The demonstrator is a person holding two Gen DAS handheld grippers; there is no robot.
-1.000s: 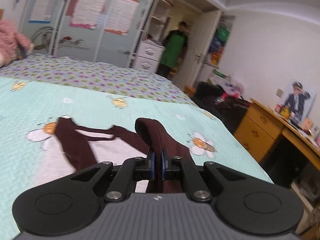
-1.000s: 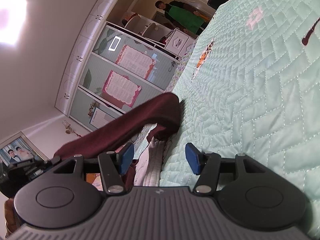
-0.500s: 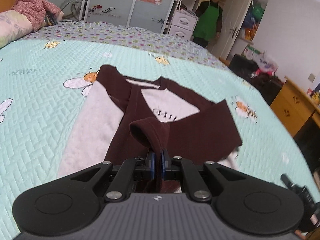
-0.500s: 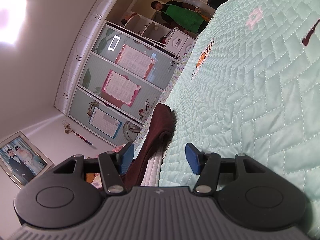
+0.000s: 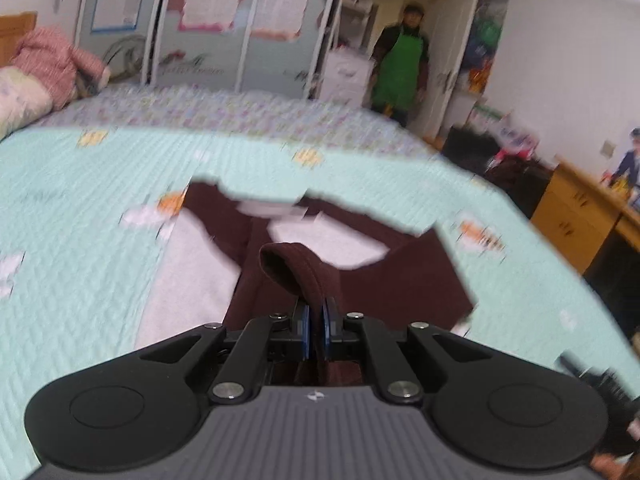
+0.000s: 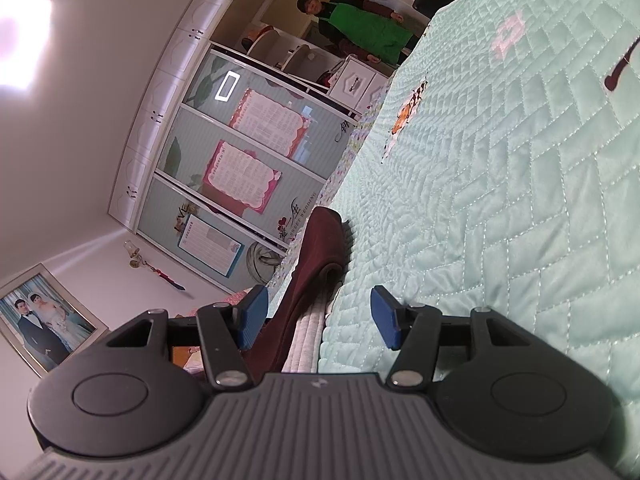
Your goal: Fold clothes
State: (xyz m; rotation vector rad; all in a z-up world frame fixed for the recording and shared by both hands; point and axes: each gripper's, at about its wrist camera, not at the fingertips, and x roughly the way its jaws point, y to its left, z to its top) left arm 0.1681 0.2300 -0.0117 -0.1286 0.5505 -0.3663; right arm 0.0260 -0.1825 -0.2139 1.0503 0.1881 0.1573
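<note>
Maroon-and-white raglan shirt (image 5: 304,240), 1 only, spread on mint quilt (image 5: 80,168), L gripper (image 5: 314,330) clamped on sleeve cuff (image 5: 296,268), R gripper (image 6: 316,318) jaws apart w/ nothing between.

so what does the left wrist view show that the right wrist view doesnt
Only the left wrist view: the maroon and white shirt spread flat on the bed, the left tool shut on its maroon cuff, and a wooden desk.

Only the right wrist view: the right tool open, holding nothing, a framed wedding photo, and the ceiling light.

Both: the mint quilt, the wardrobe posters, and a person in a green apron.
</note>
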